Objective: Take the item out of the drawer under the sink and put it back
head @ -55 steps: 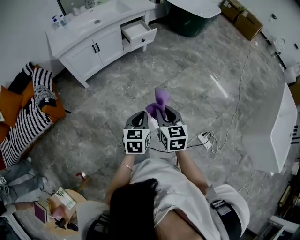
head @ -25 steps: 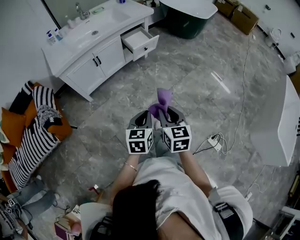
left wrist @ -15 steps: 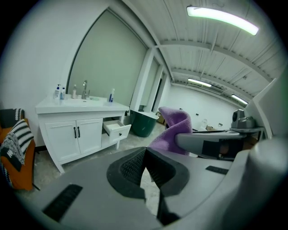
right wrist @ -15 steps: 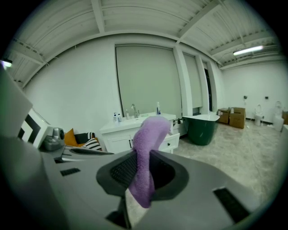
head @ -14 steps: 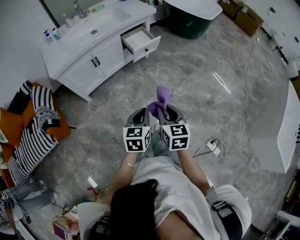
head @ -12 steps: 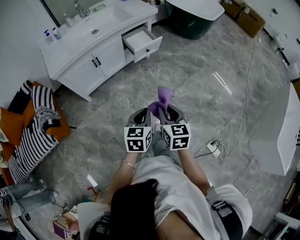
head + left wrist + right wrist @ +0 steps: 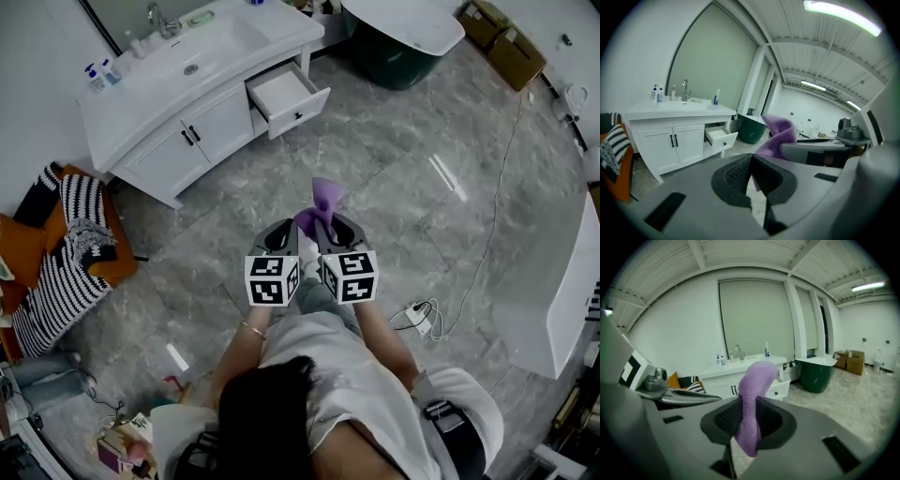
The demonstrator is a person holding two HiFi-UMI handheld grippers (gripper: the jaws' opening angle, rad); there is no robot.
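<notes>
A purple cloth (image 7: 757, 378) is being pinched between the nearly closed jaws of the right gripper (image 7: 750, 423), with its top flopping over above the pads. The left gripper (image 7: 751, 174) is being held beside it, jaws together on nothing. The open drawer (image 7: 286, 89) is being faced from well across the floor (image 7: 394, 178). Only a narrow fold is being gripped, so the cloth could be jolted loose, or snagged on the drawer front and left hanging out.

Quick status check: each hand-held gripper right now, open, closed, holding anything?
Left hand-held gripper: closed, nothing in it.
Right hand-held gripper: closed on the purple cloth.
</notes>
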